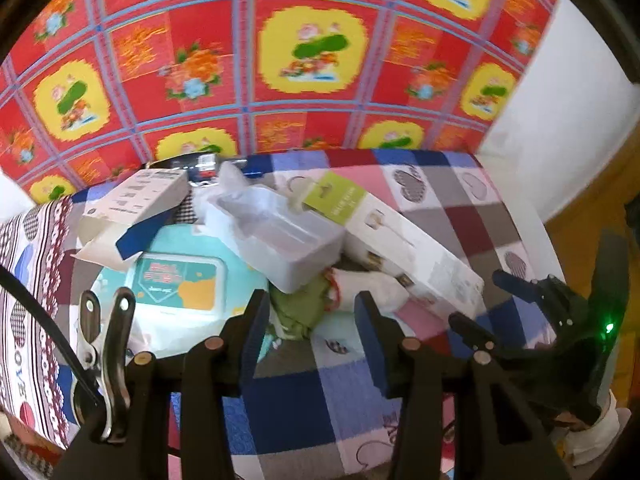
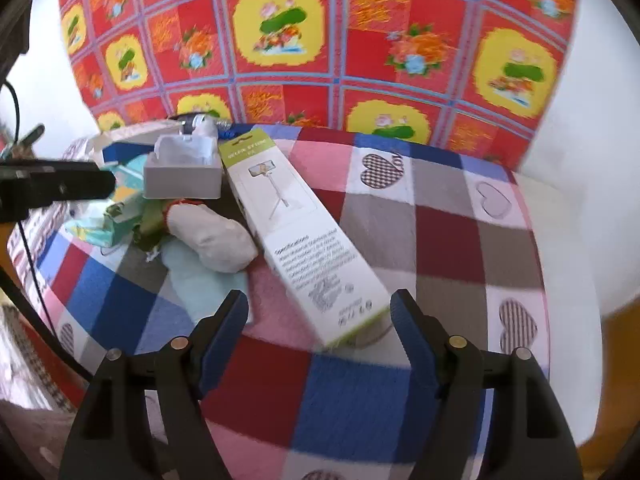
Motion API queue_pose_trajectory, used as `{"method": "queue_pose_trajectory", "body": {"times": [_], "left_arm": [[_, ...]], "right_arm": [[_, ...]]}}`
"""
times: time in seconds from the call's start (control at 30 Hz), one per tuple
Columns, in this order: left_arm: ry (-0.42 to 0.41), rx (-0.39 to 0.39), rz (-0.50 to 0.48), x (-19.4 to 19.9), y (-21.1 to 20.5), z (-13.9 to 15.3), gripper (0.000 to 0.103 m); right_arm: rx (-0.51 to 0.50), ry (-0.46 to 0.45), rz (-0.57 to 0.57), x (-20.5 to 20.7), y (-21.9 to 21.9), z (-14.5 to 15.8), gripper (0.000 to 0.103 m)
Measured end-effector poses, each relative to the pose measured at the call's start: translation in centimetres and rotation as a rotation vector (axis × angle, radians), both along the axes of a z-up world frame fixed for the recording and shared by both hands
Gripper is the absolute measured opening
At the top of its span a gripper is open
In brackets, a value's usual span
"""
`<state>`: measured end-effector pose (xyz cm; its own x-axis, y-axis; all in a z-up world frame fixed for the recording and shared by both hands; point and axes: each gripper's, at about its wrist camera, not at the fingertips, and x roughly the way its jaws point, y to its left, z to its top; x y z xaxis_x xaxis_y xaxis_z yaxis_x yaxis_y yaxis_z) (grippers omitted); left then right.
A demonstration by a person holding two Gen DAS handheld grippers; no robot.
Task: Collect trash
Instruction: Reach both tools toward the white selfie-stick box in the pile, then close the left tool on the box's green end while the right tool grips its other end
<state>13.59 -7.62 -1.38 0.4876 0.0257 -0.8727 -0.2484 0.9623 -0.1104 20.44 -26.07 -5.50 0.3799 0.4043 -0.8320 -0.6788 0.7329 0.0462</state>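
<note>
Trash: selfie-stick box (image 2: pixel 308 236), long, white with green trim, lying diagonally on checked cloth (image 2: pixel 448 232), near end just ahead of right gripper (image 2: pixel 320 316). Right gripper: fingers spread wide, nothing between them, box end lying in the gap but not touched. Left gripper (image 1: pixel 310 316): likewise spread and empty, poised over the clutter on the far side of the box. Touching the box's left flank: crumpled white wad (image 2: pixel 212 236) with red edging, beside green scrap (image 2: pixel 150 220). Beyond the wad, near the box's far end: open white tray (image 2: pixel 184 172) holding clear wrapping, leaning on the pile. Left of the box, past the tray: teal wipes pack (image 1: pixel 180 284), flat on the cloth, with opened carton (image 1: pixel 132 204) at its far edge. Behind the box's far end: dark item, blurred, not identifiable. Backdrop: red-and-yellow floral sheet (image 2: pixel 320 40).

Step in hand, as judged: taking up the box by its near end. For a sound grip: fingers brought squarely across the narrow width, not the diagonal; closure on the flat side faces, well past the corner; lift kept level, since a long box held at one end tends to droop and sweep the wad.
</note>
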Motion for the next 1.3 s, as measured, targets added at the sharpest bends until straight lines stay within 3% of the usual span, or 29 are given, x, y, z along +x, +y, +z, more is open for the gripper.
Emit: {"method": "queue_pose_trajectory", "body": {"times": [0.3, 0.37, 0.4, 0.53, 0.8, 1.13, 1.3], "left_arm": [[0.028, -0.04, 0.136, 2.3, 2.6, -0.3, 0.063], [0.046, -0.059, 0.148, 3.0, 3.0, -0.5, 0.064], [0.052, -0.068, 0.158, 3.3, 3.1, -0.6, 0.064], [0.046, -0.08, 0.164, 3.8, 2.6, -0.8, 0.064], [0.062, -0.092, 0.066, 6.0, -1.1, -1.9, 0.064], [0.094, -0.104, -0.155, 10.7, -7.9, -3.9, 0.063], [0.083, -0.079, -0.263, 13.4, -11.1, -4.1, 0.063]], "right_arm": [[-0.062, 0.03, 0.135, 2.4, 2.3, -2.5, 0.075], [-0.076, 0.033, 0.133, 2.7, 2.6, -3.1, 0.075], [-0.075, 0.041, 0.13, 2.8, 2.5, -3.3, 0.069], [-0.018, 0.072, 0.132, 2.8, 1.6, -3.3, 0.065], [-0.065, 0.064, 0.126, 3.3, -2.9, -2.8, 0.063], [-0.104, 0.07, 0.034, 3.8, -9.2, -2.5, 0.064], [-0.047, 0.024, -0.035, 3.1, -10.9, -1.2, 0.077]]}}
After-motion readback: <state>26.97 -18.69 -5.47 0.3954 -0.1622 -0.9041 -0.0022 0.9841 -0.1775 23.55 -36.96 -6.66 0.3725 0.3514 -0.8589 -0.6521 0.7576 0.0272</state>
